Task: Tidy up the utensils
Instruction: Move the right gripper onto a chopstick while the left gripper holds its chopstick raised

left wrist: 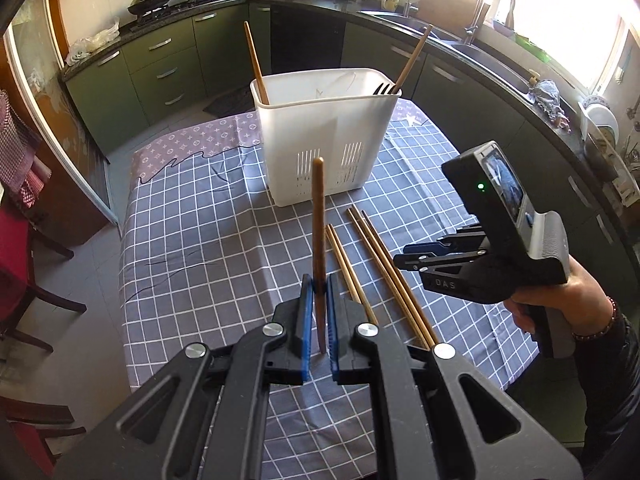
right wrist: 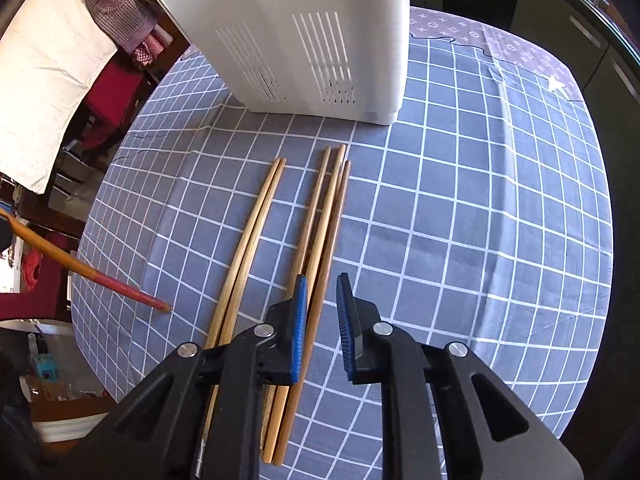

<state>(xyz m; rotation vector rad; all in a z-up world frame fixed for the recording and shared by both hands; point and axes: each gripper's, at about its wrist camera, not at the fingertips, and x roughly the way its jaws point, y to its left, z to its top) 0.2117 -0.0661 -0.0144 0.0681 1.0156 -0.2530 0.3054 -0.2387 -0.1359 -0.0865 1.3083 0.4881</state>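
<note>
Left wrist view: my left gripper [left wrist: 319, 312] has its blue pads pinched narrow on one chopstick [left wrist: 318, 216], held upright over the checked tablecloth [left wrist: 192, 240].
Why upright: I judge a vertical stick will drop cleanly into the white utensil basket [left wrist: 326, 136] just ahead, where two sticks and a fork [left wrist: 386, 89] lean in the corners.
Right wrist view: my right gripper [right wrist: 322, 328] hangs with jaws apart and empty, low over the loose chopsticks [right wrist: 320, 240].
Why there: the gap sits over the rightmost stick of the group, so I judge this to be lining up the next pick.
Loose chopsticks: five lie on the cloth near the basket front, a pair on the left, three touching on the right.
Held stick seen from the right: its reddish tip [right wrist: 132, 292] hangs above the cloth, well apart from the pile.
Risk: the three touching sticks may come up together or roll.
</note>
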